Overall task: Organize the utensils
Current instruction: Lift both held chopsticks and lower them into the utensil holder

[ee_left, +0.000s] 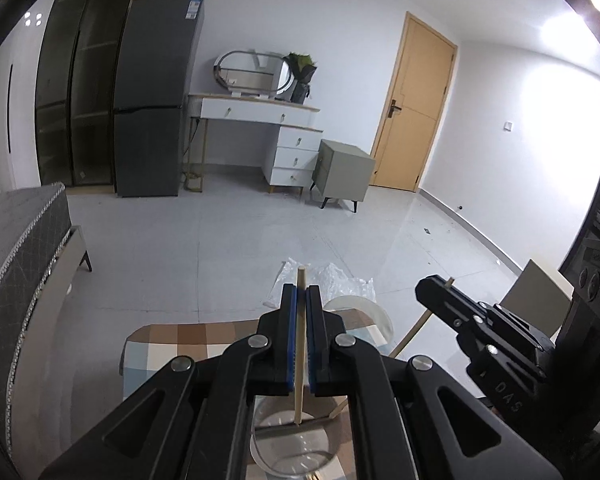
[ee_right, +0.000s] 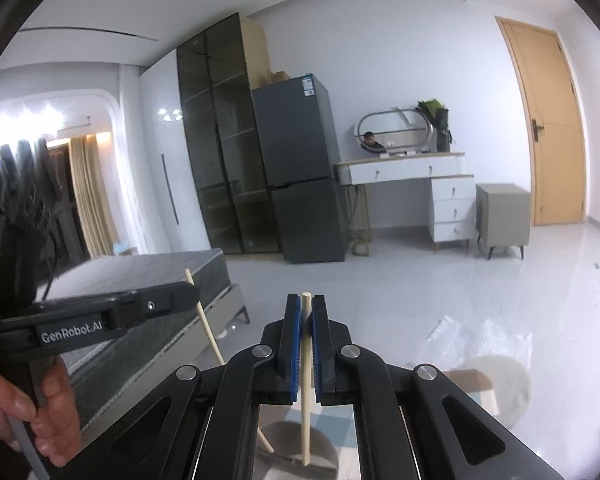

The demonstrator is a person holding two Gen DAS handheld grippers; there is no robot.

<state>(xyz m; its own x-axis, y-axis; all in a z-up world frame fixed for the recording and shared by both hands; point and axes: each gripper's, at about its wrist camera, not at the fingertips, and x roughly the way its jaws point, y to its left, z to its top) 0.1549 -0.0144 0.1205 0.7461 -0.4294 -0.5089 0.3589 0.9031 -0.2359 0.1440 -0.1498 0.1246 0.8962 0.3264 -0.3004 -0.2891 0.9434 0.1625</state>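
Gripping one chopstick each, both grippers are clenched. The left gripper (ee_left: 301, 296) pinches a pale chopstick (ee_left: 299, 344) between its blue pads (ee_left: 290, 336); the stick's tip rises just above the fingertips and its shaft runs down behind them over a clear cup (ee_left: 288, 448). The right gripper (ee_right: 307, 304) likewise clamps a second chopstick (ee_right: 306, 380), nearly upright, its end just past the fingertips.

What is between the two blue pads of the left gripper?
A light wooden chopstick stands upright between the pads of the left gripper, which is shut on it, above a clear glass cup. The left wrist view shows this.
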